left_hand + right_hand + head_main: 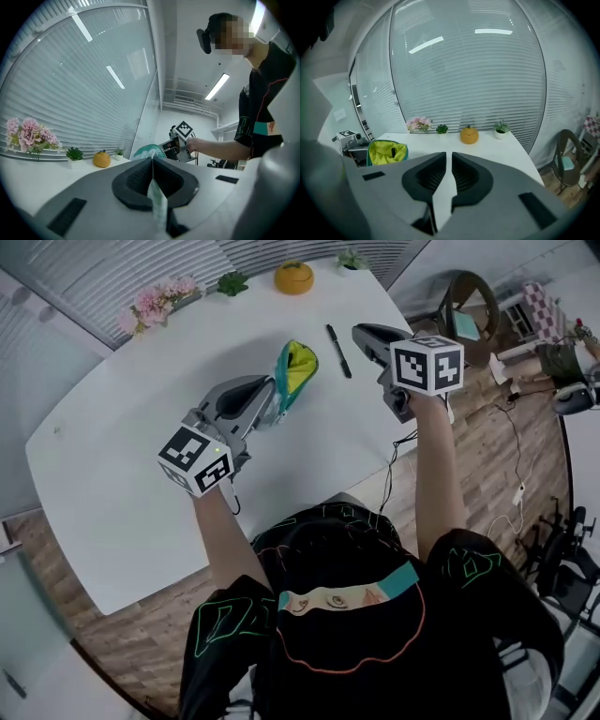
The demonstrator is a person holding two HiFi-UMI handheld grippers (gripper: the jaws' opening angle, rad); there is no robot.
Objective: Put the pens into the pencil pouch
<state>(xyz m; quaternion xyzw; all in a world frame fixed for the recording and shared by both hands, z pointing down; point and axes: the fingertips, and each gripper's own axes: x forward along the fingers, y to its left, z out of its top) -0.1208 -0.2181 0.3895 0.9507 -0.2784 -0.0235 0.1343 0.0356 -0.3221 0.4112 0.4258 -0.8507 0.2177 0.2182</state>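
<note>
At the white table (pixel 122 474), the left gripper (pixel 270 407) pinches the teal pouch (pixel 294 371) by its edge. The pouch's mouth gapes (a dark thing (pixel 393 152) sits inside). A black pen (pixel 338 351) lies flat beside it, pointing toward the far edge. The right gripper (pixel 362 333) is slightly apart and empty.

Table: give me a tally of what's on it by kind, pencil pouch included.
Black pen lying loose: 1
Pencil pouch: 1
Small green plants: 2
Pink flower bunch: 1
Orange ornament: 1
Total: 6

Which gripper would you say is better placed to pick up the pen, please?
Right. The right gripper is empty and close to the pen, while the left gripper is shut on the pouch.
</note>
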